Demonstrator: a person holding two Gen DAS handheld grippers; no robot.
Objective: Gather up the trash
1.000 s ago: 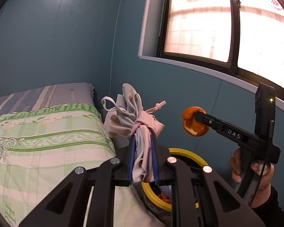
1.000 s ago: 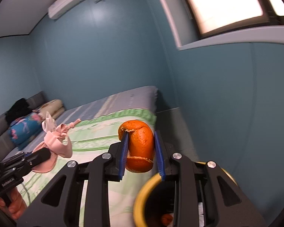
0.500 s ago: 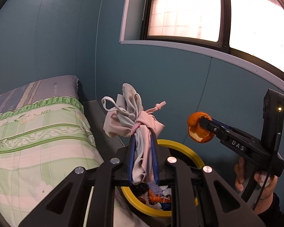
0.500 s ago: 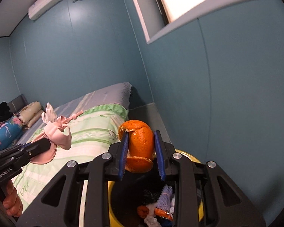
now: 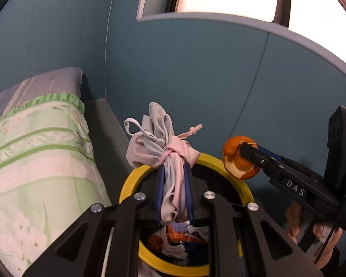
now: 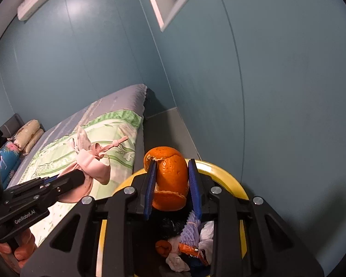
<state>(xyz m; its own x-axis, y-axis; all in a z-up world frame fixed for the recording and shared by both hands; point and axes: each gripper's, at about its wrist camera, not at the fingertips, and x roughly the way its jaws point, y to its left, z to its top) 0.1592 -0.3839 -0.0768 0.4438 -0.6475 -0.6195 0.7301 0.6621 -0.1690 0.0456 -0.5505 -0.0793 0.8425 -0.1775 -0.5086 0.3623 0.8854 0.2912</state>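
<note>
My left gripper (image 5: 174,175) is shut on a knotted pink and grey plastic bag (image 5: 159,147), held over the near-left rim of a yellow-rimmed trash bin (image 5: 228,166). In the right wrist view the same bag (image 6: 92,161) sticks out of the left gripper (image 6: 80,175) beside the bed. My right gripper (image 6: 171,175) is shut on an orange peel (image 6: 170,180) above the bin (image 6: 219,168). From the left wrist view, the peel (image 5: 238,159) hangs at the right gripper (image 5: 244,152) over the bin's far-right rim. Inside the bin lie wrappers, tissue and another orange scrap.
A bed with a green floral cover (image 5: 34,157) stands left of the bin, pillows (image 6: 26,133) at its far end. Blue walls (image 6: 276,92) close in behind and to the right. A narrow grey floor strip (image 6: 170,129) runs between bed and wall. A hand (image 5: 323,233) holds the right gripper.
Both grippers have sunk and tipped downward toward the bin, still holding the bag and the peel. The bin's opening and its contents have come into fuller view beneath them.
</note>
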